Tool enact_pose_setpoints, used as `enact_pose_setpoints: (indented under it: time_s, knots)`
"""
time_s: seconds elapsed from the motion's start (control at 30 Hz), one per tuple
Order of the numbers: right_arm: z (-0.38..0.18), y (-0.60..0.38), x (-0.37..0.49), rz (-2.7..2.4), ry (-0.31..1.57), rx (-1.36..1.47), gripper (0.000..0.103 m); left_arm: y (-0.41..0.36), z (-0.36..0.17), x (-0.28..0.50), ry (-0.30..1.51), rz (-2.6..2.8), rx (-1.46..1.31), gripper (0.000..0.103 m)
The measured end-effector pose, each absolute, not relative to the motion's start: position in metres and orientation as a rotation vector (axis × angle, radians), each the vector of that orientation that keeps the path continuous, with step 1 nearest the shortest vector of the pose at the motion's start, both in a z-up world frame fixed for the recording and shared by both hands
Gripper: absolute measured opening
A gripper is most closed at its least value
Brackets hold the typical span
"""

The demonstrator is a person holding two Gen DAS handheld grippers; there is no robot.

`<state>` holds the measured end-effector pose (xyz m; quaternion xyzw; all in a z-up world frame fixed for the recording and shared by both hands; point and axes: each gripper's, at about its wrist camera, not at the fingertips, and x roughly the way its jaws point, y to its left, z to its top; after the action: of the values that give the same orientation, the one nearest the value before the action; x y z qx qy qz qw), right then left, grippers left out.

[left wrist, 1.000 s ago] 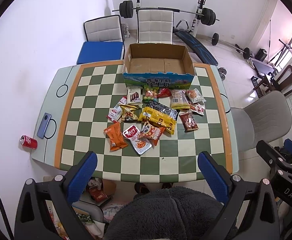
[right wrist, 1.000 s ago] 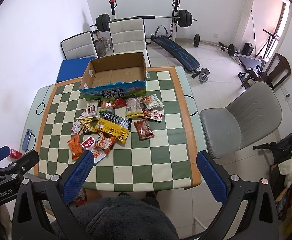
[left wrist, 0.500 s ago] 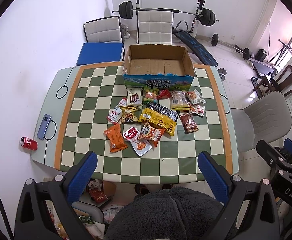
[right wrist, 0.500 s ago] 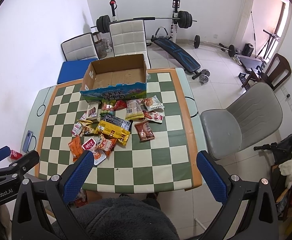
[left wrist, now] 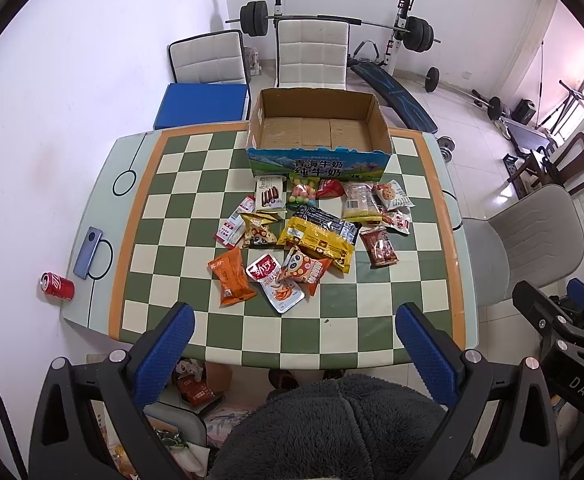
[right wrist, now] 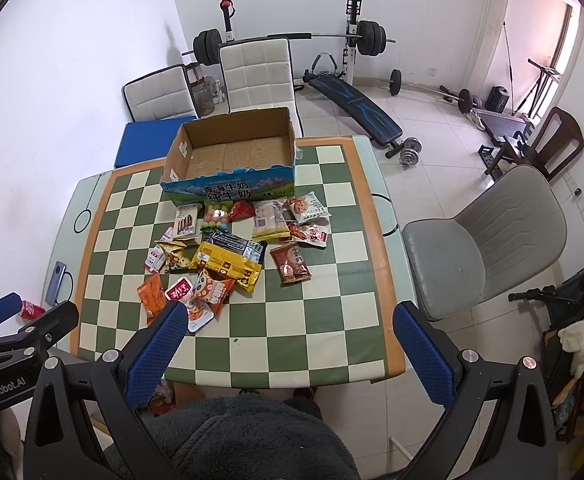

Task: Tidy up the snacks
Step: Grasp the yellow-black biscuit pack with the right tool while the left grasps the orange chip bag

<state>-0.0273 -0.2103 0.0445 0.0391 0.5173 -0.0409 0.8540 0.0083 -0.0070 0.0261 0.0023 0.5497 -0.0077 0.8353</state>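
Several snack packets lie in a loose pile on the checkered table [left wrist: 172, 264], among them a yellow bag [left wrist: 317, 240], an orange packet [left wrist: 231, 277] and a brown packet [left wrist: 379, 246]. An open, empty cardboard box [left wrist: 317, 128] stands at the table's far edge; it also shows in the right wrist view [right wrist: 232, 148]. My left gripper [left wrist: 294, 344] is open and empty, held high above the near table edge. My right gripper [right wrist: 288, 344] is open and empty, also high over the near edge, with the pile [right wrist: 228, 260] ahead of it.
A phone [left wrist: 89, 252] and a red soda can [left wrist: 57, 286] lie at the table's left end. A grey chair [right wrist: 480, 236] stands on the right, white chairs [left wrist: 312, 56] behind the box. Gym equipment [right wrist: 356, 96] fills the back of the room.
Both grippers have shifted slightly; the table and box sit a little lower in both views. Nothing on the table has moved.
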Motion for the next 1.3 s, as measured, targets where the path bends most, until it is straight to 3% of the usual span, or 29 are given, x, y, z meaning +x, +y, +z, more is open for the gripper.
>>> enact_pose_setpoints:
  time_s: [0.27, 0.5, 0.93, 1.3]
  knots:
    - [0.036, -0.214, -0.009, -0.055, 1.122, 0.113, 0.103, 0.010, 0.010, 0.030, 1.180, 0.030, -0.052, 0.103]
    - [-0.013, -0.216, 0.042, 0.059, 1.197, 0.118, 0.103, 0.036, -0.046, 0.060, 1.246, 0.154, -0.157, 0.103]
    - [-0.233, -0.115, 0.219, 0.434, 1.483, -0.275, 0.103, 0.094, -0.229, 0.089, 1.547, 0.388, -0.494, 0.103]
    - [-0.367, -0.035, 0.258, 0.559, 1.656, -0.617, 0.103, 0.151, -0.307, 0.100, 1.590, 0.499, -0.671, 0.103]
